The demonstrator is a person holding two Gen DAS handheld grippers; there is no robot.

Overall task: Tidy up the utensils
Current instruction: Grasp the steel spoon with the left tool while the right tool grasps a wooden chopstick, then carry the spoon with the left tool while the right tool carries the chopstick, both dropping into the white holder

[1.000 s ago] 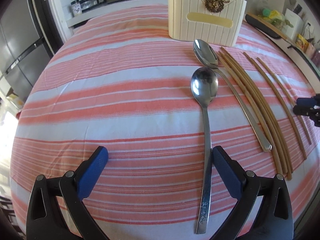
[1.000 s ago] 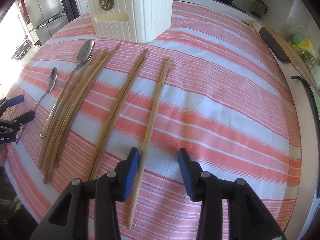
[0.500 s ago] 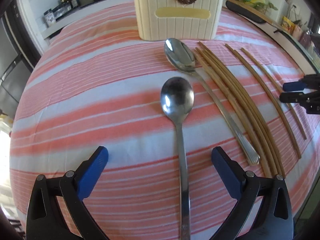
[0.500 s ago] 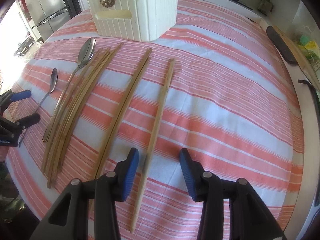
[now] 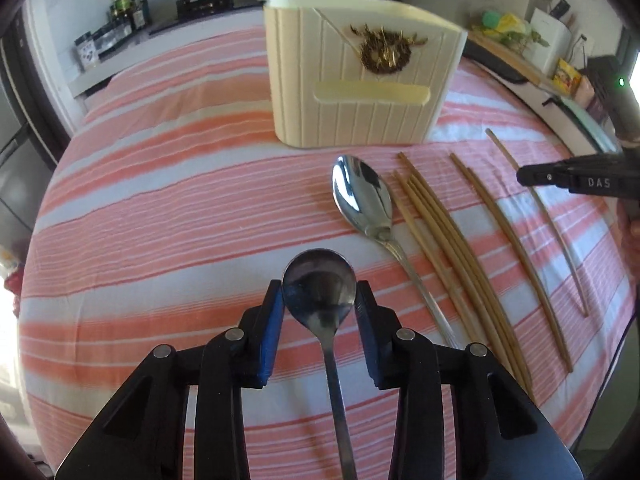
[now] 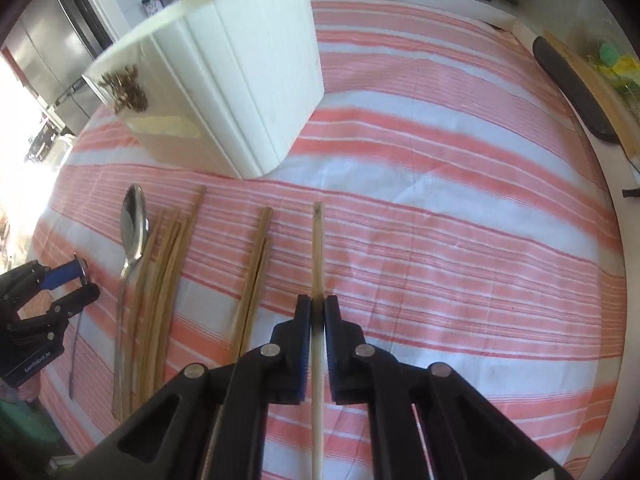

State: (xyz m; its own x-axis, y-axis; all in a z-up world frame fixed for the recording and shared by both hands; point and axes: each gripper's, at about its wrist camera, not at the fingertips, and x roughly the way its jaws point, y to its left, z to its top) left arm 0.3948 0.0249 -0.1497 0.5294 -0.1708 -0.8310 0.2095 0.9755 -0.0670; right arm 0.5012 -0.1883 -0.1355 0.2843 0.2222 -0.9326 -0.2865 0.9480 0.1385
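Striped tabletop (image 5: pixel 168 200) below, both my claws were wide apart a moment ago; now left claw (image 5: pixel 319 298) pinches the spoon (image 5: pixel 320 284), right claw (image 6: pixel 316 312) clamps a chopstick (image 6: pixel 318 248), both ready for the holder (image 5: pixel 360 80).

Tablecloth (image 5: pixel 160 200): coral/white stripes. Holder (image 5: pixel 360 92) at 12 o'clock: cream, ribbed, gold emblem. Spoons (image 5: pixel 362 200): silver. Chopsticks (image 5: pixel 452 248): tan. Gripper pads (image 5: pixel 272 336): blue.

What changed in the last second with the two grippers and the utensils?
Both grippers moved forward and closed. The left gripper now clamps the round spoon at its bowl; the right gripper is shut on the single chopstick. The long spoon, the chopstick bundle and the cream holder stayed put on the striped cloth.
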